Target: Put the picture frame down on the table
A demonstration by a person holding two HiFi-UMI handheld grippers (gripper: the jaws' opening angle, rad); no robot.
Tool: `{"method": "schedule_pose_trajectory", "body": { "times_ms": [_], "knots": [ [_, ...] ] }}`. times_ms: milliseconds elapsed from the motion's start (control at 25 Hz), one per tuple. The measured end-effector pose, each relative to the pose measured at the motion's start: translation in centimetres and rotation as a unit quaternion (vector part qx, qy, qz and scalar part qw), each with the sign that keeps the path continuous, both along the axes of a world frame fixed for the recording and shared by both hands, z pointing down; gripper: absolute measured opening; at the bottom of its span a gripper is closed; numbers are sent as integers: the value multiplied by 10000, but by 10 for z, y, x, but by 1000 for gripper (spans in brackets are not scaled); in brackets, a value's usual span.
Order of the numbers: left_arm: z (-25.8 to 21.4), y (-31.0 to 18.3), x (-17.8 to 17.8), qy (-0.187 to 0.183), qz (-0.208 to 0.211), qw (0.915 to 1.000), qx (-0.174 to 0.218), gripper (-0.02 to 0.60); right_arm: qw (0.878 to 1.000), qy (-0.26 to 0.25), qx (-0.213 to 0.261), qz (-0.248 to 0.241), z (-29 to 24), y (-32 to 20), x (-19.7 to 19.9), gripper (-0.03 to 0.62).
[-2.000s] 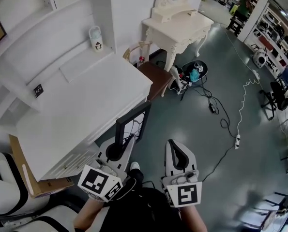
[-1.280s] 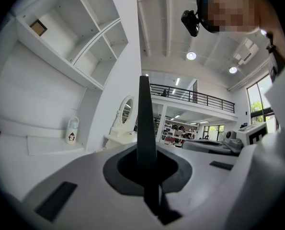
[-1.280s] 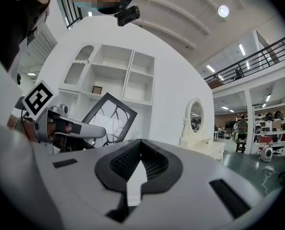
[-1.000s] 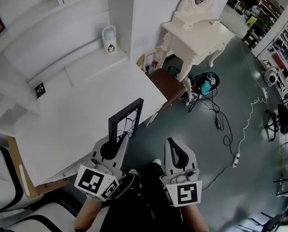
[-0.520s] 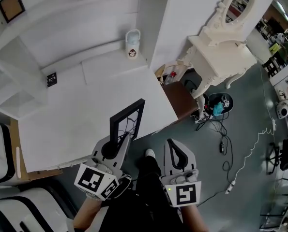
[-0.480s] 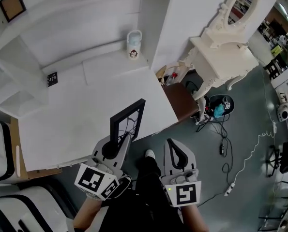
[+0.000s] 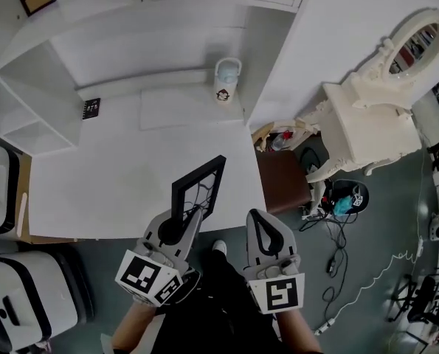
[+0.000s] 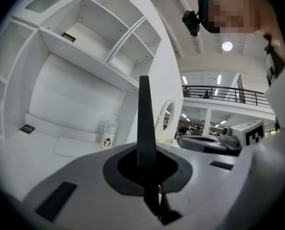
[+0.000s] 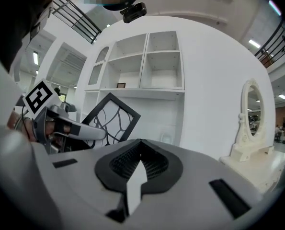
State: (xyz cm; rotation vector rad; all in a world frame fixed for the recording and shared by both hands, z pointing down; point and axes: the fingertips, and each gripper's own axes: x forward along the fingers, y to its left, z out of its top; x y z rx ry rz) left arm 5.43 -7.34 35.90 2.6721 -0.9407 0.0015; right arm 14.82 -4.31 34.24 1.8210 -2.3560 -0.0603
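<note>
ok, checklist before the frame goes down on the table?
1. Frame clamped by its edge in left gripper: ok.
2. Right gripper shut, empty, apart from the frame: ok.
3. Table bare ahead of the frame: ok.
4. Bottle and black card sit at the back, away from the drop spot: ok.
5. Gap between the frame's lower edge and the table: cannot tell.
</note>
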Motion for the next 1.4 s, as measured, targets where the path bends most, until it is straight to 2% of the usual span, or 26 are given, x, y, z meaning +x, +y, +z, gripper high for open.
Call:
{"method": "schedule_pose_trajectory", "body": {
  "times_ms": [240,480,640,840,1160,1400],
  "knots": [
    [8,-40,33,-4,-645,9978,-117,12,9979,-122,-126,-621,10,-50,37,2],
    [4,-29,34,-3,-781,9969,-53,12,9941,-422,-444,-894,19,-53,30,2],
    [4,-28,36,21,-768,9970,-93,12,9901,-494,-377,-1259,17,-57,14,2],
    [-1,-36,35,79,-691,9975,-99,12,9819,-969,-641,-1499,22,-68,0,74],
    [-5,-43,36,177,-319,9992,-154,12,9759,-1456,-751,-1442,22,-85,-11,107],
    [0,-54,34,354,-95,9988,-323,12,9629,-2101,-895,-1440,24,-100,-13,109]
  ]
}}
